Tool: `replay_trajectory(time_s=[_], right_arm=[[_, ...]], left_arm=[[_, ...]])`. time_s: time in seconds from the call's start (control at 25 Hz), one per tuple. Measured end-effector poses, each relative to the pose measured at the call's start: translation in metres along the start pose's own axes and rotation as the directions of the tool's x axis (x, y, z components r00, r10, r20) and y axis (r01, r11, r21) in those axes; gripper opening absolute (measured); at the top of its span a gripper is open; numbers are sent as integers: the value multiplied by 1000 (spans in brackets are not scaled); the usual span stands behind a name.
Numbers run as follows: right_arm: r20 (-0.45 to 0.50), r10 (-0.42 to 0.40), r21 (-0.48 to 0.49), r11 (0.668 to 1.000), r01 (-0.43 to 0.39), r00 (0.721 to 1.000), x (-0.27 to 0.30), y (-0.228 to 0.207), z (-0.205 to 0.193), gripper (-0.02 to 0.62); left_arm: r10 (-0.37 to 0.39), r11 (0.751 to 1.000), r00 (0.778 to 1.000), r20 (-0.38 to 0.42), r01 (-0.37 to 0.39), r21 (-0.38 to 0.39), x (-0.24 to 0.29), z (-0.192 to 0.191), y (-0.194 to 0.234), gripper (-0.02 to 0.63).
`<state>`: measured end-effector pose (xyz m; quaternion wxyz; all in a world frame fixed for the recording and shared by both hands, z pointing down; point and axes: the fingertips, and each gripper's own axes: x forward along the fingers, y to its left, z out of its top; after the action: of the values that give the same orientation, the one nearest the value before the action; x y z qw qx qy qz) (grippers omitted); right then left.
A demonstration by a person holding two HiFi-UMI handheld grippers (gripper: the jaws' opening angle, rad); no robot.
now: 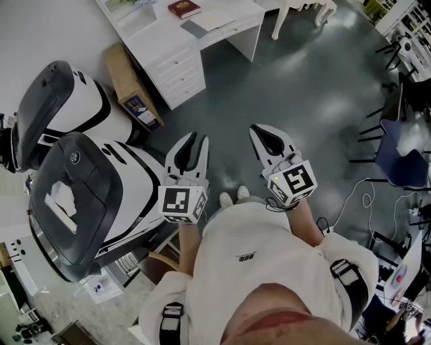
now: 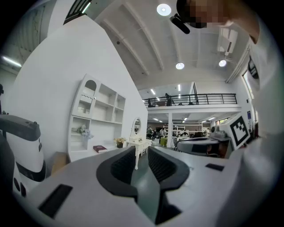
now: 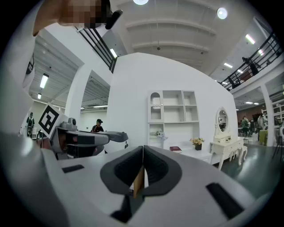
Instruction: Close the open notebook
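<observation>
head view, red notebook [image 1: 183,8] closed on white desk [image 1: 158,40], left claw [image 1: 197,137] parted, empty, right claw [image 1: 260,129] pinched together

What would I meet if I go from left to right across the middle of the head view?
A black-and-white machine → the left gripper → the right gripper → a blue chair.

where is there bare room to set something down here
The widest free patch is the grey floor between the desk and the chairs. The visible part of the desk top holds a red book and papers. The left side is crowded with machines and a box.
</observation>
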<state>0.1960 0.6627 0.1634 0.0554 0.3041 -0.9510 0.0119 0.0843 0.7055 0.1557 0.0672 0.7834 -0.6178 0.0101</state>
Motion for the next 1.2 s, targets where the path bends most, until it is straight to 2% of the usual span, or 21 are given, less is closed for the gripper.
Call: replay_trajectory(time_s=[0.36, 0.76, 1.2], right_arm=[[21, -37, 3, 999, 37, 999, 7, 8, 0, 0], [-4, -62, 26, 998, 62, 998, 22, -5, -7, 0], [-15, -58, 36, 998, 59, 998, 66, -52, -12, 0]], left_arm=[[-23, 1000, 1000, 7, 23, 8, 6, -1, 4, 0], [-26, 1000, 1000, -7, 26, -4, 21, -7, 16, 0], [-28, 1000, 999, -38, 28, 4, 79, -10, 35, 0]])
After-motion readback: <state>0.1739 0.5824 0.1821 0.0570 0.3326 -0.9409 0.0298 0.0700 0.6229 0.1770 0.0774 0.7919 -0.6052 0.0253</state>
